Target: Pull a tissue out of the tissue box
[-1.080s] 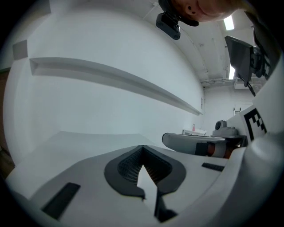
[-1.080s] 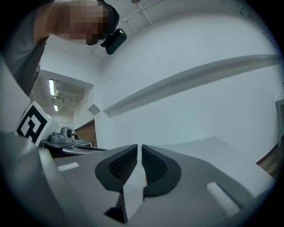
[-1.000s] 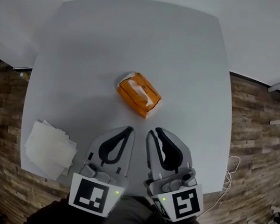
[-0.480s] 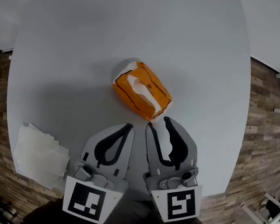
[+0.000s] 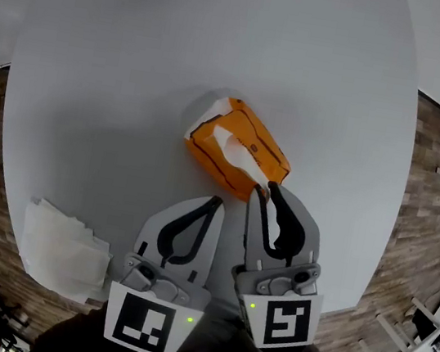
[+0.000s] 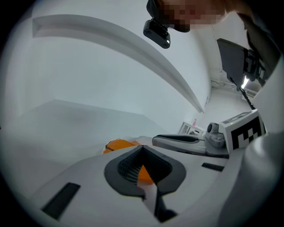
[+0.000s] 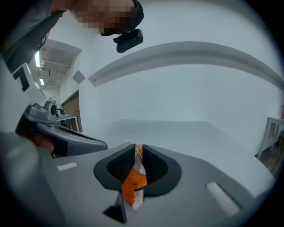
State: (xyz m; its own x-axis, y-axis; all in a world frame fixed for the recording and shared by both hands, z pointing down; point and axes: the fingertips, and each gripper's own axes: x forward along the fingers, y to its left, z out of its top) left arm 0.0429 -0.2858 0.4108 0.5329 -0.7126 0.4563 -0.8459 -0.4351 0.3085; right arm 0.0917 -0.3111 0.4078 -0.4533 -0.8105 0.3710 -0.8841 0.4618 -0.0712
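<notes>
With the reach step in hand, the right hand-held gripper (image 5: 267,188), whose jaws have just been closing yet are gripping nothing, is hovering at the near corner of the orange rectangular tissue box (image 5: 244,154) lying mid-surface (image 5: 140,51), beside the clenched, empty left hand-held gripper (image 5: 218,200), and likely needing next to pinch the protruding white tissue (image 5: 227,141).

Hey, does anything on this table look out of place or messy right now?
A loose heap of tissues sits at the table's near left edge and hangs partly over it, so it might slide off. The orange tissue box lies askew, a tissue poking from its slot. Nothing looks spilled or broken.
</notes>
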